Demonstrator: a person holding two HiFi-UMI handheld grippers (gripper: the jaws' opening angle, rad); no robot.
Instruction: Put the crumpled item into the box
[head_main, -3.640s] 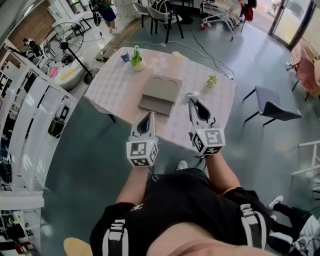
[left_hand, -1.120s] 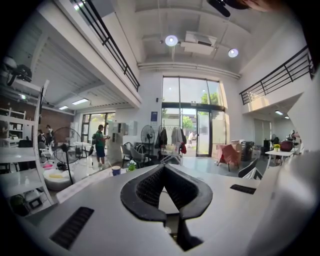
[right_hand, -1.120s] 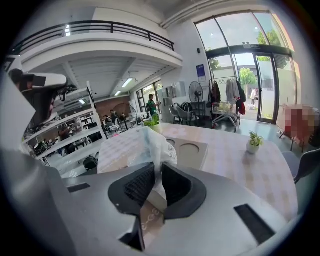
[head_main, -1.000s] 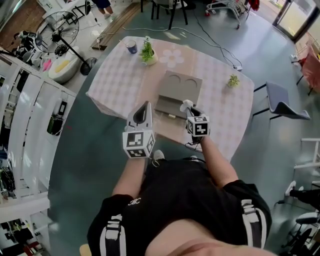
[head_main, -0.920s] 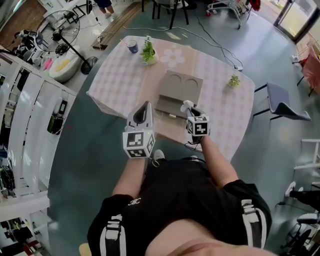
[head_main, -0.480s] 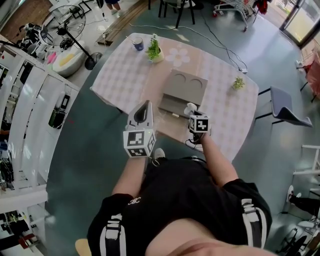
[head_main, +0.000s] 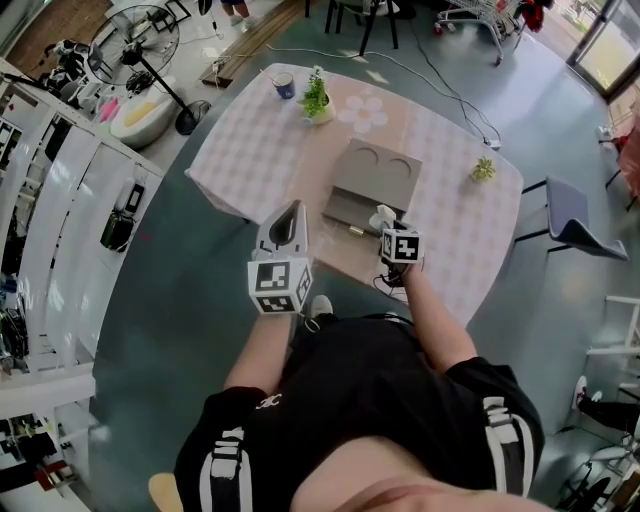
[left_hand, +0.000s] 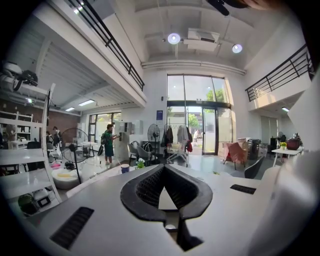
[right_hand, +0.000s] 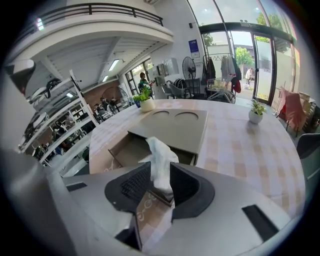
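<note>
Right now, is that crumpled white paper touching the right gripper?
Touching. In the right gripper view the crumpled white paper stands between the opening jaws of the right gripper, leaning against one pad.

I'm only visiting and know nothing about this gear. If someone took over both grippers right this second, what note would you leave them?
Left gripper: shut, empty, not on anything.
Right gripper: jaws opening, with the crumpled white tissue between them.
Things: the grey box sits on the checked table with its drawer pulled open toward the person. The tissue is at the drawer's front.
Done: the tissue is at the box and the drawer is open.
Left: the tissue is not yet in the drawer. It probably just needs to drop in; check that it lands inside.
</note>
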